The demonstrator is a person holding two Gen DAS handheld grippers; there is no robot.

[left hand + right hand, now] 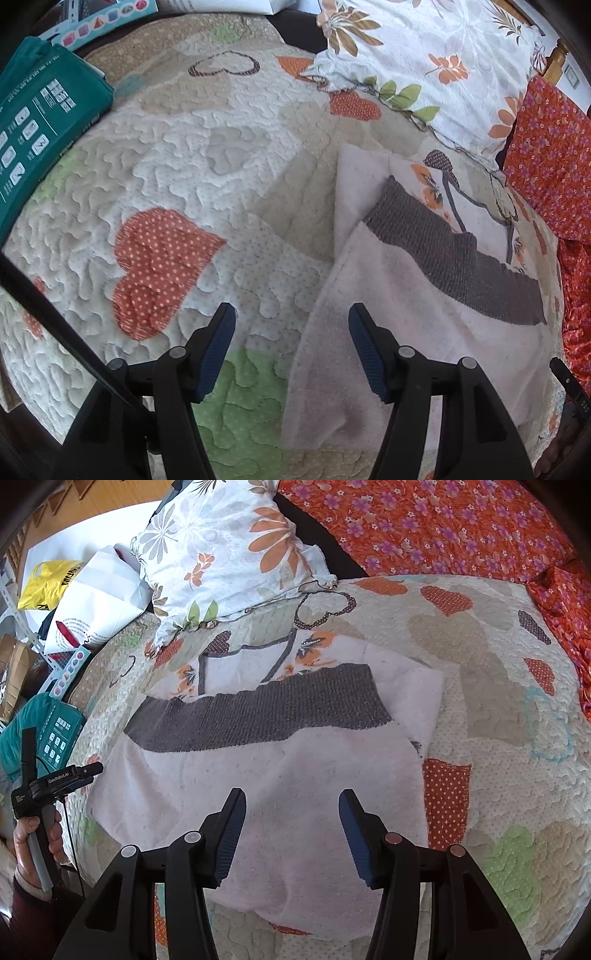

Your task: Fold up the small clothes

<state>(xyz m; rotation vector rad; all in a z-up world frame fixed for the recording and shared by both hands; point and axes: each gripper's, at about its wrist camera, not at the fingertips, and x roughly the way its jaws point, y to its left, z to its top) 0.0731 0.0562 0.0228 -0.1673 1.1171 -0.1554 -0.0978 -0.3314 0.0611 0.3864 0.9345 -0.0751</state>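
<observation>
Pale pink garment (280, 797) with grey waistband (258, 712) lies flat mid-quilt (498, 709); soft, light, floppy, best pinched at a hem corner; left gripper (291, 328) and right gripper (291, 812) hover spread, empty

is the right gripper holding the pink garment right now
No. The right gripper hangs open above the pink garment, with clear space between its pads and the cloth lying flat on the quilt.

A quilted bedspread (192, 155) with orange dotted hearts covers the bed. A floral pillow (225, 554) lies at its head, beside an orange flowered cloth (443, 528). A teal package (40, 122) rests at the bed's edge, and a yellow bag (46, 581) sits beyond.
</observation>
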